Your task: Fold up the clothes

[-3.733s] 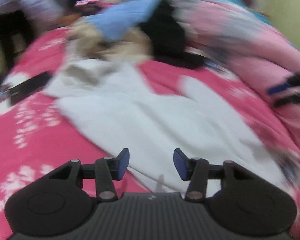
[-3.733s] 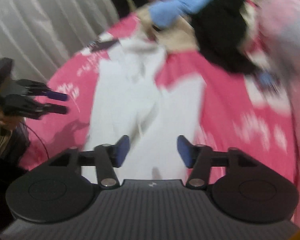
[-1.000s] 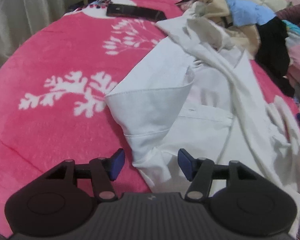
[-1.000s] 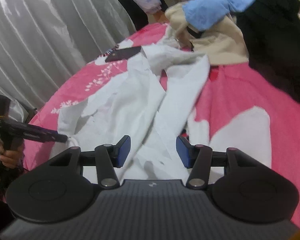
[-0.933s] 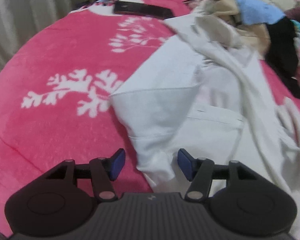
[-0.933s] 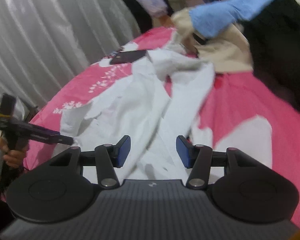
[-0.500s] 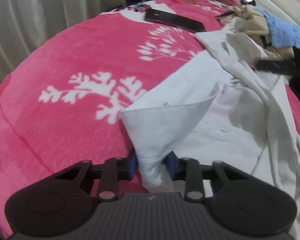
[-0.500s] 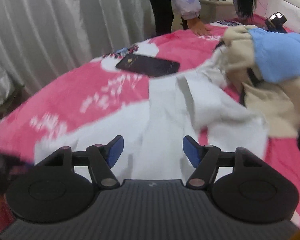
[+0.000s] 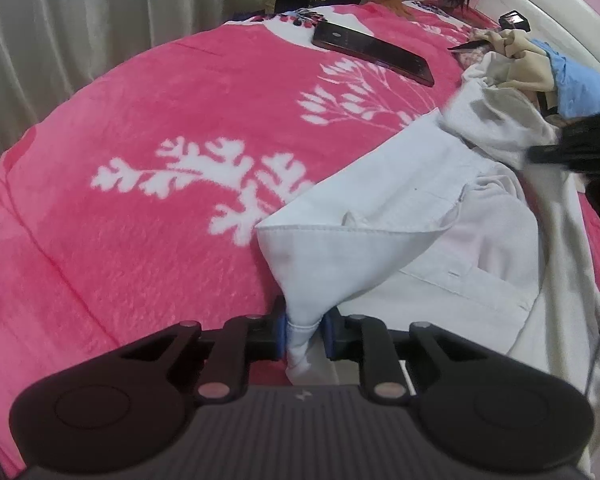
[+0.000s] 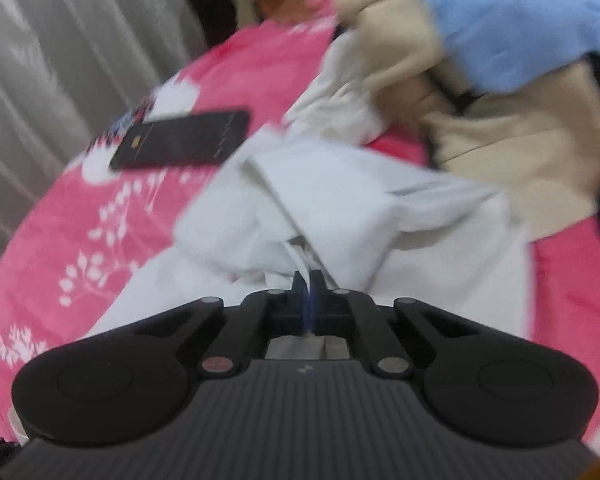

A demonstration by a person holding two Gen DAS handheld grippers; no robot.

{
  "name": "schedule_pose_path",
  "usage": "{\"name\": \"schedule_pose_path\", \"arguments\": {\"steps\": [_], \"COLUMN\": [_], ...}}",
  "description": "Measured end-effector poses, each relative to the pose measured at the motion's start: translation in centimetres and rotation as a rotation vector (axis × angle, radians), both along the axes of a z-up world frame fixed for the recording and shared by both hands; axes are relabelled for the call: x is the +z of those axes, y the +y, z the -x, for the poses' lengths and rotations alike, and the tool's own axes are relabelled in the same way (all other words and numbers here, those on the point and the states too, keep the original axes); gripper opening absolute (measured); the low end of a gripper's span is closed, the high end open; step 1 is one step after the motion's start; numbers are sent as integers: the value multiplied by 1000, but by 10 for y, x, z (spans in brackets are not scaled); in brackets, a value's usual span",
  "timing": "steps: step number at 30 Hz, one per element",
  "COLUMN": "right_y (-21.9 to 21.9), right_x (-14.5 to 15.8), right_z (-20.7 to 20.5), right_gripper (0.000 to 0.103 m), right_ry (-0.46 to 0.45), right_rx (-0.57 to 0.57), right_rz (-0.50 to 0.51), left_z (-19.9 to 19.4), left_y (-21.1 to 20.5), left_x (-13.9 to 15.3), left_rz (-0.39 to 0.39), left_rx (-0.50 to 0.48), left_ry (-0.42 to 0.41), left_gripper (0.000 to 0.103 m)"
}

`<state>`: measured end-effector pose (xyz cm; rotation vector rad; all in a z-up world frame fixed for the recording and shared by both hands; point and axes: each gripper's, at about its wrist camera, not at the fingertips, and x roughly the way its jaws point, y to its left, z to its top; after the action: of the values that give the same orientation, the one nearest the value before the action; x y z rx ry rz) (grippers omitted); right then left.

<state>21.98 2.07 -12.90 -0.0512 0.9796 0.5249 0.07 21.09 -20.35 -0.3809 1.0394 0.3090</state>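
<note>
Bare blanket [image 9: 140, 220] left; phone [image 9: 372, 54] and clothes pile [image 9: 540, 68] crowd beyond.

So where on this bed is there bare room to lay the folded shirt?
The pink blanket lies bare between the curtain, the phone and the white shirt. Beyond the shirt it is crowded: beige and blue clothes are heaped.
</note>
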Motion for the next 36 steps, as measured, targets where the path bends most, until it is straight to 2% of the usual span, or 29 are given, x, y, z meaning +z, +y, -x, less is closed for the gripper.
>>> {"name": "schedule_pose_path", "arguments": {"steps": [4, 8, 12, 14, 16, 18, 19, 20, 22, 24, 25, 26, 27, 28, 29, 30, 31, 33, 35, 36], "right_y": [-58, -131, -222, -261, -294, -315, -324, -330, -325, -307, -289, -270, -248, -218, -189, -159, -130, -63, -7, 14], "right_x": [46, 100, 143, 153, 143, 122, 111, 102, 100, 120, 134, 146, 154, 157, 159, 161, 154, 122, 84, 67], "right_z": [12, 59, 145, 192, 236, 267, 279, 288, 291, 279, 268, 258, 246, 231, 215, 201, 188, 142, 99, 83], "right_gripper": [0, 0, 0, 0, 2, 5, 8, 16, 20, 25, 33, 49, 59, 76, 87, 89, 89, 89, 88, 88], "right_ry": [-39, -82, -114, -125, -62, 70, 150, 218, 277, 206, 136, 66, 3, -53, -110, -163, -187, -128, -20, -23], "right_rx": [-74, -101, -209, -272, -314, -335, -337, -319, -248, -124, -43, 42, 135, 246, 356, 459, 514, 557, 546, 537], "right_rz": [-52, -59, -73, -76, -71, -14, 43, 98, 169, 182, 167, 138, 105, 79, 53, 30, 27, 35, 31, 51], "left_z": [1, 2, 2, 1, 0, 0, -1, -1, -1, -1, 0, 0, 0, 1, 1, 1, 2, 2, 1, 0], "left_y": [-1, -2, -1, -1, 0, 1, 1, 2, 3, 4, 5, 5, 6, 6, 6, 6, 6, 8, 9, 10], "left_x": [0, 0, 1, 1, 2, 2, 2, 2, 2, 2, 1, 1, 1, 0, 0, 0, -1, -3, -4, -5], "left_rz": [-6, -13, -16, -17, -16, -11, -7, -4, 4, 20, 27, 32, 38, 42, 45, 47, 51, 67, 86, 93], "left_rx": [2, -3, -18, -29, -39, -46, -50, -55, -67, -93, -103, -108, -112, -114, -111, -107, -100, -68, -29, -12], "left_ry": [-6, -9, -5, 1, 6, 9, 11, 11, 12, 6, 4, 2, 0, -1, -1, -1, 1, 5, 9, 11], "left_gripper": [17, 17, 18, 18, 18, 18, 18, 18, 19, 24, 25, 27, 28, 28, 28, 28, 28, 28, 28, 28]}}
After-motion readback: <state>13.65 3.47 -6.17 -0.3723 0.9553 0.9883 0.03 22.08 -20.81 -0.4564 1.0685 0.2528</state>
